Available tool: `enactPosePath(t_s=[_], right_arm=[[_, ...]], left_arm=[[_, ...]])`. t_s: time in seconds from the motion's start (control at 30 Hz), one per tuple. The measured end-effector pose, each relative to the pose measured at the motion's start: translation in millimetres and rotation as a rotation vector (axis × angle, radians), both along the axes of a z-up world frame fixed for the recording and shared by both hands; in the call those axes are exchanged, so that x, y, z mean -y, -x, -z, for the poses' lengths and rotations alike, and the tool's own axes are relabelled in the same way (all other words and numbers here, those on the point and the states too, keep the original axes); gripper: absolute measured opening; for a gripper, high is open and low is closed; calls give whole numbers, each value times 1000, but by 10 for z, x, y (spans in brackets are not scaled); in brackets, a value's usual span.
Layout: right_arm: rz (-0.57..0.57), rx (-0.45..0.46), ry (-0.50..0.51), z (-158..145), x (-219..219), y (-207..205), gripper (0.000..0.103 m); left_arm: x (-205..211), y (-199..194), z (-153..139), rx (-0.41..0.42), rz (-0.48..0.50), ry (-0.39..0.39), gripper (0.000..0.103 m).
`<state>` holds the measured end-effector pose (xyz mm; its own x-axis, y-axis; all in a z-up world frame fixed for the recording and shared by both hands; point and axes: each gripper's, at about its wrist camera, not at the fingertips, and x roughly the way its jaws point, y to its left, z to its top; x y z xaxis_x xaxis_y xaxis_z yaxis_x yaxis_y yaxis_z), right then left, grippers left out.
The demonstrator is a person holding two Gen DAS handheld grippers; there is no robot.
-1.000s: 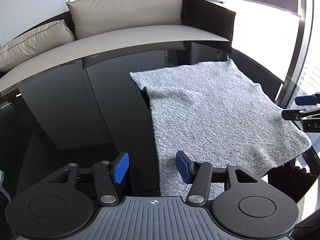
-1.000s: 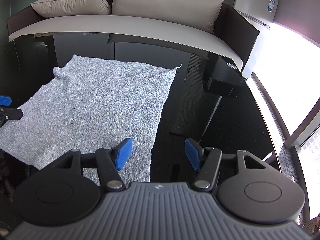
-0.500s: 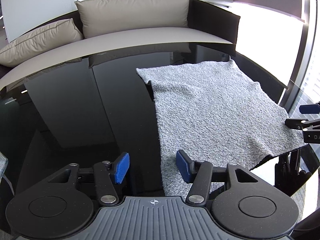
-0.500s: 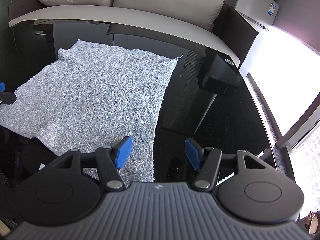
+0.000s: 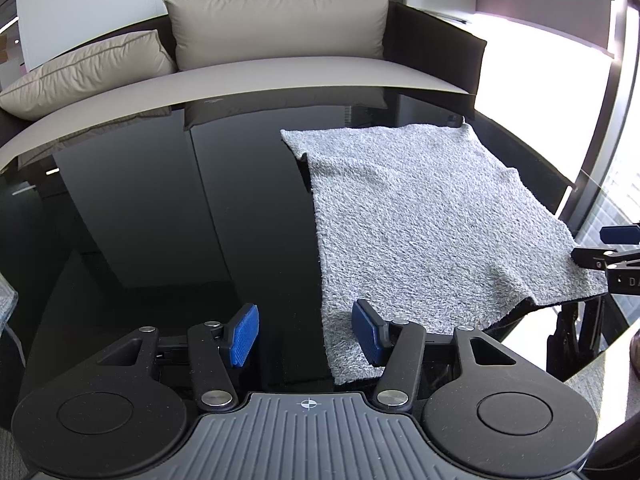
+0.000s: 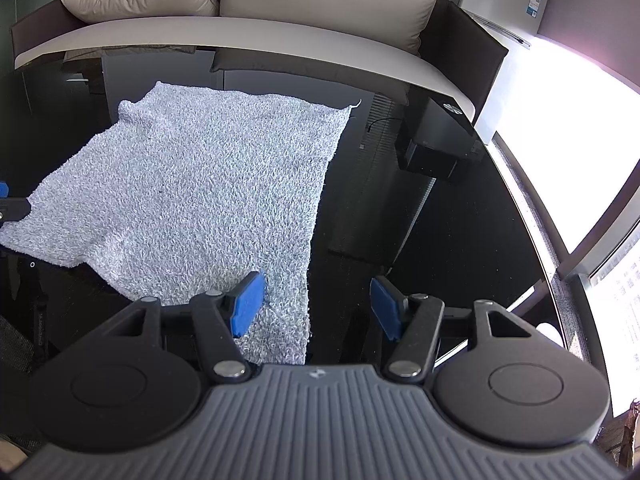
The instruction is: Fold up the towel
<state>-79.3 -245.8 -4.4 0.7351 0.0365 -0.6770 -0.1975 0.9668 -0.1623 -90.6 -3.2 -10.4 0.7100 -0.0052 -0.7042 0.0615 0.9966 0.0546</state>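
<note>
Behind the glossy black tabletop (image 5: pixel 160 208) stood a beige sofa (image 5: pixel 280 76). Our gray towel (image 5: pixel 420 216) lay flat near the tabletop's front edge, soft and limp; near corners looked graspable. Left claw (image 5: pixel 306 334) and right claw (image 6: pixel 316 306) gaped empty.

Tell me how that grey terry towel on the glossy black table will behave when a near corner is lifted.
The grey terry towel looks floppy: its near edge already droops over the table rim, so a lifted corner will probably sag. It likely slides easily on the glossy top. The looped pile should give the blue pads decent grip.
</note>
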Motion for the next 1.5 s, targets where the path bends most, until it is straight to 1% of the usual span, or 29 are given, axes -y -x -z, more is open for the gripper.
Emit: enactPosePath(t_s=[0.07, 0.17, 0.2, 0.23, 0.27, 0.3, 0.33, 0.4, 0.47, 0.63, 0.8, 0.87, 1.07, 1.27, 1.3, 1.37, 1.4, 1.47, 1.5], right_arm=[[1, 9, -5, 5, 5, 19, 62], [17, 17, -64, 2, 80, 22, 62], [22, 23, -88, -19, 111, 29, 62], [28, 32, -113, -45, 144, 42, 62], [30, 47, -135, -78, 173, 69, 62], [28, 53, -142, -89, 182, 92, 63], [23, 57, -141, -90, 182, 115, 66], [14, 61, -125, -73, 165, 154, 68], [5, 55, -113, -57, 149, 186, 68], [-10, 65, -127, -71, 171, 288, 68], [-2, 63, -136, -60, 202, 303, 68], [-3, 62, -142, -57, 206, 318, 68], [-11, 49, -134, -23, 189, 384, 68], [-12, 32, -151, -10, 210, 404, 68], [-13, 29, -151, -5, 208, 407, 68], [-16, 29, -151, 0, 208, 413, 68], [-18, 30, -153, -1, 208, 415, 68], [-22, 30, -156, -2, 208, 417, 68], [-24, 30, -154, 0, 205, 419, 68]], left_arm=[[-19, 11, 2, 7, -4, 12, 50], [-56, 10, 1, 12, -7, 32, 52], [-65, 14, 1, 12, -9, 42, 54], [-71, 19, 2, 13, -10, 50, 59], [-69, 31, 5, 15, -10, 55, 67], [-68, 46, 4, 18, -6, 65, 70], [-64, 59, 0, 19, -1, 73, 70], [-53, 88, -10, 25, 0, 75, 74], [-56, 117, -16, 30, -4, 73, 81], [-104, 186, -37, 40, -14, 98, 90], [-99, 212, -23, 37, -12, 91, 92], [-92, 227, -29, 43, -9, 93, 96], [-39, 277, -3, 34, 14, 91, 96], [-42, 286, 0, 35, 19, 95, 95], [-51, 288, -3, 35, 18, 98, 94], [-66, 285, -3, 31, 15, 104, 86], [-71, 287, -2, 28, 16, 108, 85], [-70, 284, 5, 23, 20, 113, 79], [-64, 283, 10, 21, 23, 112, 78]])
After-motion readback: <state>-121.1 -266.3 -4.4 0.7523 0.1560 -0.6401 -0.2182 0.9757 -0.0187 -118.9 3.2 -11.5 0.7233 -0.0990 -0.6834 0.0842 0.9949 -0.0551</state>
